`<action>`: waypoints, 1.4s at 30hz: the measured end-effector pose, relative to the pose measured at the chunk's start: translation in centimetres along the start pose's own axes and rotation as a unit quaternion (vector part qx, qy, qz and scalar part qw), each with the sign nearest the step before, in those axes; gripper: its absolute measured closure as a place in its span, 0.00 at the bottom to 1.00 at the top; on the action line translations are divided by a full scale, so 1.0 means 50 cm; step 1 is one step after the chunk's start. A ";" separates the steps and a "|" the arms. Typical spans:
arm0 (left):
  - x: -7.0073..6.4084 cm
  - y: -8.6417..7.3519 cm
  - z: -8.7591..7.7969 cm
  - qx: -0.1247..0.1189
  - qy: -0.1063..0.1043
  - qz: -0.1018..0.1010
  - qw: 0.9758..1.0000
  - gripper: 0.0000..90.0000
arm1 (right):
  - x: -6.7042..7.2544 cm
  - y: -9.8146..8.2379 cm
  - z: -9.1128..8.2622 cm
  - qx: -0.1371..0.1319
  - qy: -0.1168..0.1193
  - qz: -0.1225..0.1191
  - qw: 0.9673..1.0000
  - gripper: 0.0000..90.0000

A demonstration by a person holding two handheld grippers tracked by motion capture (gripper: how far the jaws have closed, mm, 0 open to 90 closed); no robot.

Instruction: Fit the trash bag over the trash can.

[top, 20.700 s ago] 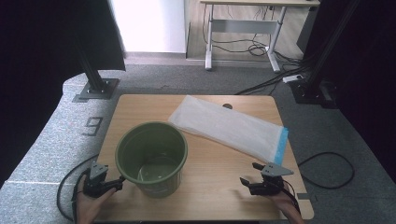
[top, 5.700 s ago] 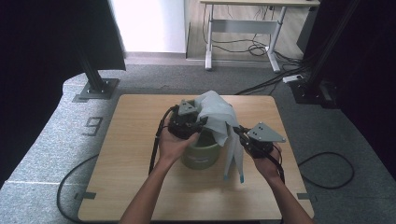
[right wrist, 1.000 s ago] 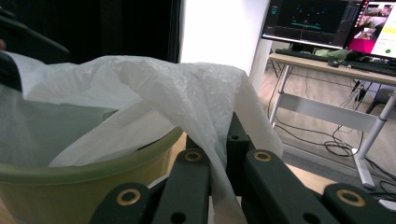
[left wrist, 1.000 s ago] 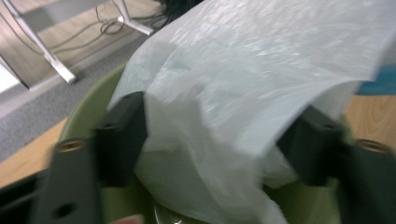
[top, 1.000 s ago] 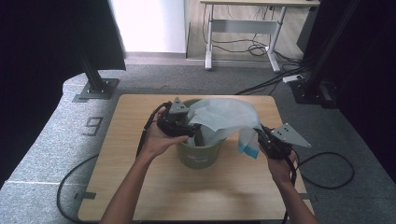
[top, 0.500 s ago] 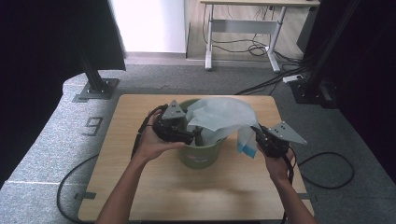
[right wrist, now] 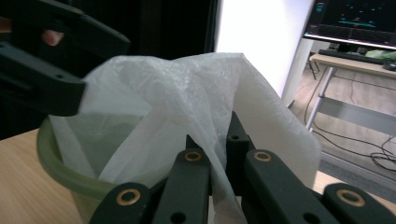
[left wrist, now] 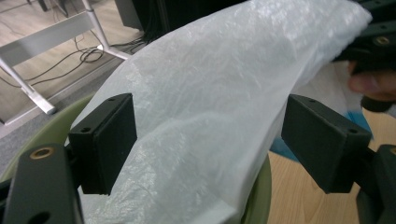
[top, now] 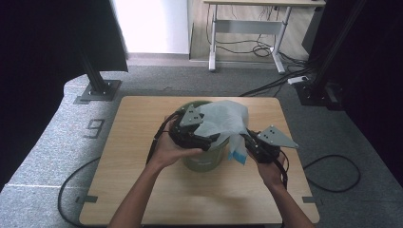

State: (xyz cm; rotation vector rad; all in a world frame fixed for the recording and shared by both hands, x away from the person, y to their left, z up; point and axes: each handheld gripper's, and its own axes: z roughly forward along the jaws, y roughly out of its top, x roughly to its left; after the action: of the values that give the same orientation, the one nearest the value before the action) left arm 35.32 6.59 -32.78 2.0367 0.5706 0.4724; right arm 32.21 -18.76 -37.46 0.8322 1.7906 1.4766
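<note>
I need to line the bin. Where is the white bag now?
High view: the white bag drapes over the green bin at table centre, pinched by the right gripper.

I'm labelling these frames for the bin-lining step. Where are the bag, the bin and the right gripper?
bag (top: pixel 223 118), high view, on the crumpled white top.
bin (top: pixel 202 160), high view, on the green front wall below the left hand.
right gripper (right wrist: pixel 219 170), right gripper view, where the jaws pinch the bag.

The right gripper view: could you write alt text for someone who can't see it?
The right gripper is shut on a thin white plastic bag, which billows above the rim of a green bucket on a wooden table. The left gripper shows at upper left, open.
</note>
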 end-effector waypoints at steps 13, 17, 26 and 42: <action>0.002 -0.017 0.015 -0.021 0.019 -0.055 0.998 0.20 | 0.003 0.001 0.013 0.006 0.004 0.001 1.000 0.98; -0.005 -0.014 0.026 -0.016 0.020 -0.049 0.998 0.23 | 0.009 0.002 0.019 0.008 0.006 -0.001 1.000 0.98; -0.004 -0.014 0.047 0.010 -0.024 -0.042 0.999 0.80 | 0.009 0.003 0.016 0.007 0.011 0.001 1.000 0.98; -0.007 -0.027 0.038 -0.005 -0.028 -0.040 0.999 0.44 | -0.014 0.015 0.013 0.003 0.006 0.017 1.000 0.98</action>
State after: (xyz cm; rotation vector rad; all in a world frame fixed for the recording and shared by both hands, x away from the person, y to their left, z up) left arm 35.78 5.68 -34.91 2.0039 0.6120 0.3692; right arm 33.18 -18.83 -36.74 0.8619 1.7986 1.5011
